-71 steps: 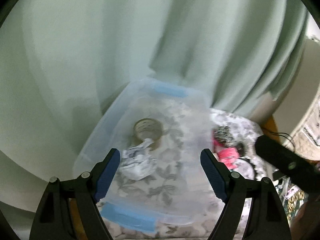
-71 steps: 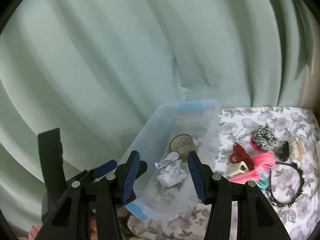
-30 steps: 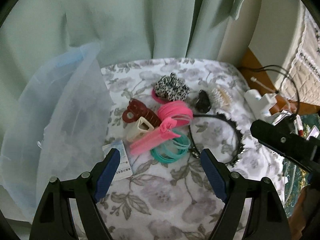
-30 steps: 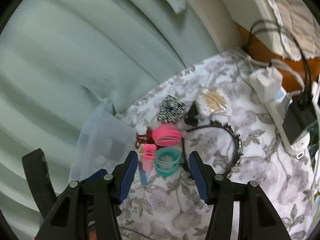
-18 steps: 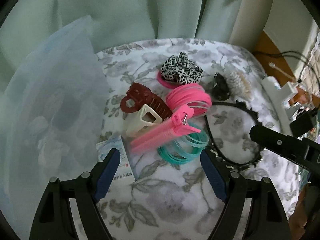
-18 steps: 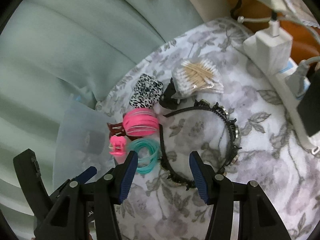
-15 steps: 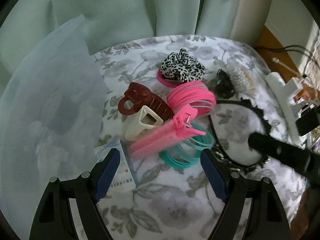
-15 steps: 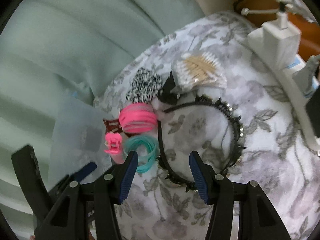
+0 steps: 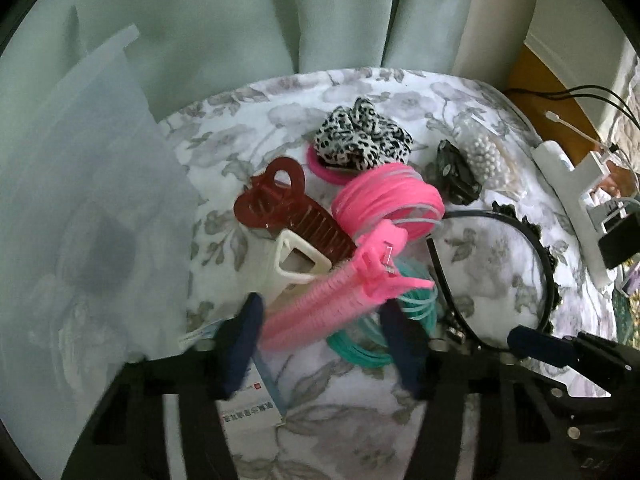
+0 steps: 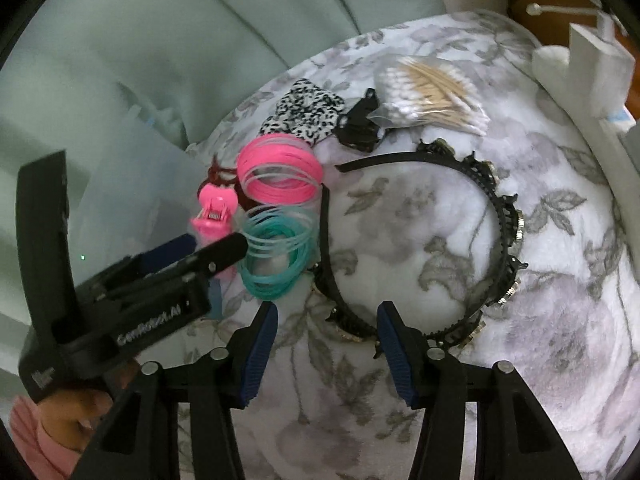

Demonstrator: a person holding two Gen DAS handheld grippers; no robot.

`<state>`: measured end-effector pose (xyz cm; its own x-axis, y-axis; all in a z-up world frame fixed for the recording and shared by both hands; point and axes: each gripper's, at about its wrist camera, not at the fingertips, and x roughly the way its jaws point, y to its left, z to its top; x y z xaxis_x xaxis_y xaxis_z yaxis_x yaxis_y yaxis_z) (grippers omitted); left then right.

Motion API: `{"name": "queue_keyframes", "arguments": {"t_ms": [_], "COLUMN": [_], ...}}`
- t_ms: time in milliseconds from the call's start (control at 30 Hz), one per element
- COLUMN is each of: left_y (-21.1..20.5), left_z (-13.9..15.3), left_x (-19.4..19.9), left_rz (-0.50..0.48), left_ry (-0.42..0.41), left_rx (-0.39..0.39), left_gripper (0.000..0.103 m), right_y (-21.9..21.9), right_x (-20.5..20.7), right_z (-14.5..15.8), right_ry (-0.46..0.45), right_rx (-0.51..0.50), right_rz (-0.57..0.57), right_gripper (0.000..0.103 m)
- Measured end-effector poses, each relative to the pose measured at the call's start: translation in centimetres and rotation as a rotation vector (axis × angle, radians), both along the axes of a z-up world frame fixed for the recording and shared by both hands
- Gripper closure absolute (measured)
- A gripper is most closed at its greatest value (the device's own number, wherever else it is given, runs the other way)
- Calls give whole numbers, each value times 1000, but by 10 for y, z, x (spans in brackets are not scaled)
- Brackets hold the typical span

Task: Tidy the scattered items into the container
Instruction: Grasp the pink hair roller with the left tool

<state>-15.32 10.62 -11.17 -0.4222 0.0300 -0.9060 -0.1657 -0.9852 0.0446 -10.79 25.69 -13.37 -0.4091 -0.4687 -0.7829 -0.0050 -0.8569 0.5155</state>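
Floral cloth [image 9: 352,408]: pink clip [image 9: 340,304] between fingers [image 9: 240,344]

- left gripper [image 10: 212,246]: white lettering on its black body, seemingly "GenRobot.AI"; a second white mark at its lower end, too blurred to read
- packet [image 9: 250,404]: red stamp and dark printed characters, upside down, unreadable

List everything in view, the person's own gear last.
hair clip: 1, pink, between left gripper's jaws
claw clip: 1, dark red, beside container
claw clip: 1, cream
coil ties: pink bunch
coil ties: teal bunch
scrunchie: 1, leopard-print
headband: 1, black
black clip: 1
cotton swabs: 1 bag
container: 1, clear, left
left gripper: jaws just closing
right gripper: open over headband
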Motion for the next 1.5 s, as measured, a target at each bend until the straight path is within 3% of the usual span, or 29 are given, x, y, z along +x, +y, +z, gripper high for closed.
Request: {"name": "queue_keyframes", "arguments": {"t_ms": [233, 500, 633, 733, 800, 833, 967, 1300, 1500], "left_y": [0, -2, -4, -7, -9, -9, -9, -12, -13], "left_z": [-4, -12, -11, -8, -7, -6, -2, 12, 4], "left_x": [-4, -17, -20, -18, -16, -14, -6, 14, 13], "left_rz": [-36, -38, -32, -24, -21, -20, -21, 1, 10], "left_ry": [12, 20, 11, 9, 2, -1, -6, -13, -39], "left_rx": [-10, -57, -42, -23, -7, 2, 19, 79, 73], "left_gripper": [56, 56, 57, 65, 66, 68, 72, 75, 75], "right_y": [-2, -23, -31, -30, -25, -21, -7, 18, 17], "right_x": [2, -12, -15, -14, -11, -9, -2, 33, 38], "right_z": [1, -4, -4, -1, 1, 2, 10, 37, 34], "right_ry": [2, -13, -5, -5, 0, 4, 8, 40, 40], "right_rx": [55, 167, 225, 240, 209, 193, 136, 40, 43], "right_rz": [22, 79, 90, 82, 71, 63, 39, -14, 15], "right_gripper": [65, 62, 63, 75, 81, 89, 99, 102, 99]}}
